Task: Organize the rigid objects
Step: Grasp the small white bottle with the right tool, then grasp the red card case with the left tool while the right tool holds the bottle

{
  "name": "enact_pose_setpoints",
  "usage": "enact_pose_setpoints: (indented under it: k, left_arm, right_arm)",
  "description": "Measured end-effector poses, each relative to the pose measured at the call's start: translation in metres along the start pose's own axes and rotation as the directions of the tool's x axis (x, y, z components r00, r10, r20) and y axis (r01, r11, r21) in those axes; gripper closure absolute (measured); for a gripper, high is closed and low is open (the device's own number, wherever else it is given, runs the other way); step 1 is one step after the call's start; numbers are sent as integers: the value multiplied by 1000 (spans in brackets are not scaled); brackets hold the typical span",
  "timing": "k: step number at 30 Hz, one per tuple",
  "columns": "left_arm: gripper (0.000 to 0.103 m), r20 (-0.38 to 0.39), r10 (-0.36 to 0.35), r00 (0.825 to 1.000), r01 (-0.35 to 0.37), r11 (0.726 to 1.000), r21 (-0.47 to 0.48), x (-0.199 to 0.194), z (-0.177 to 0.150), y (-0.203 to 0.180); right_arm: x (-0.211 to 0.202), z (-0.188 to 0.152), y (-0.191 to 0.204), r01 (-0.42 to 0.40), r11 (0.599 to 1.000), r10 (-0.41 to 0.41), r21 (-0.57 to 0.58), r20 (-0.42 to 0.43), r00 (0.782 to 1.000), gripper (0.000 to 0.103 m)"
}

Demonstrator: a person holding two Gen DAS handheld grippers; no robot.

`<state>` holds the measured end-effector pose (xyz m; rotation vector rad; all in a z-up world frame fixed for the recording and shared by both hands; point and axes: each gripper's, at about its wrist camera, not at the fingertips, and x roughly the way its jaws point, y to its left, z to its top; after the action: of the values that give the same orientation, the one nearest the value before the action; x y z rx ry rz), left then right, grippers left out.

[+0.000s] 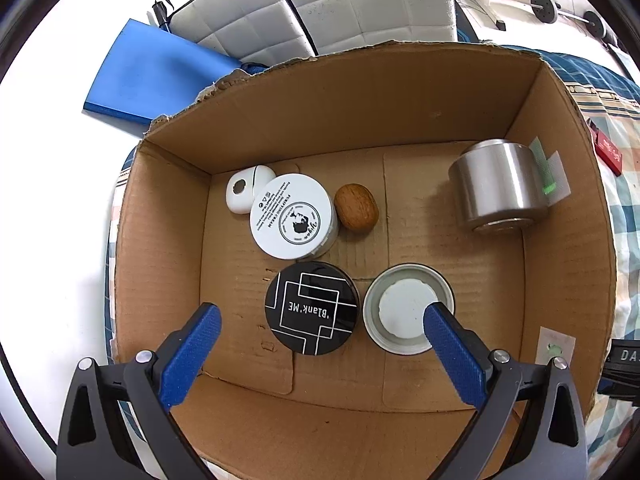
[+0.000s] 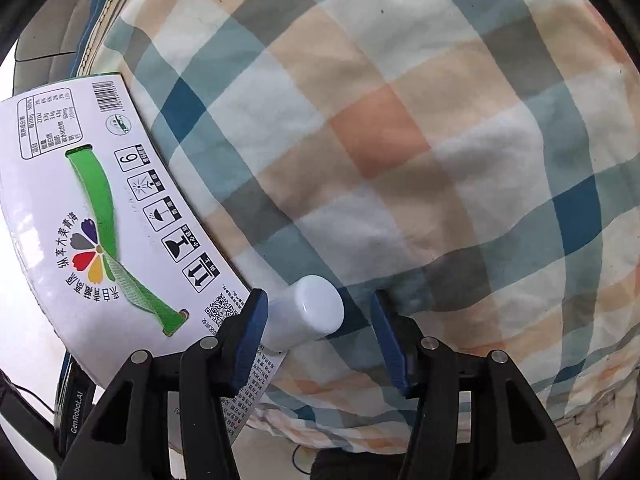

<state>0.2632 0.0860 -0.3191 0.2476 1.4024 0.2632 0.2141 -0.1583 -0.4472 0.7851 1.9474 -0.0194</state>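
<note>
Hovering over the cardboard box, left gripper wide open, empty; black tin and metal lid below, inside the box; right gripper partly open beside the box, white bottle between blue fingers, touching only the left one.

Both views are bright and sharp under even daylight; fisheye bending curves the edges into dark corners. Soft glare sits on the brushed-steel cylindrical tin.
</note>
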Motion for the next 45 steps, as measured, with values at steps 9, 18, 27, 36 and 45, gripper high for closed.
enact_pose_setpoints:
  k: [9,18,27,36,45]
  left_arm:
    - [0,6,-4,1000,4,1000,3,-6,-6,-3]
    - [0,7,-39,999,39,999,-5,-16,-7,-2]
    - [0,-117,-314,942,300,945,-127,-10,11,-3]
    - [0,-77,-374,924,373,927,-36,-64,45,-53]
    - [0,-71,-332,941,339,930,145,-84,104,-162]
  right_arm:
    - [24,-34,-31,-25,999,24,28,13,1000,60]
    - [6,-66,-26,224,958,-195,-177,167,967,69]
    - [-29,-65,-62,483,840,-411,-248,290,864,69]
    - [-76,-34,-123,544,811,-471,-214,311,825,69]
    - [-125,4,-182,486,863,-436,-136,285,854,69]
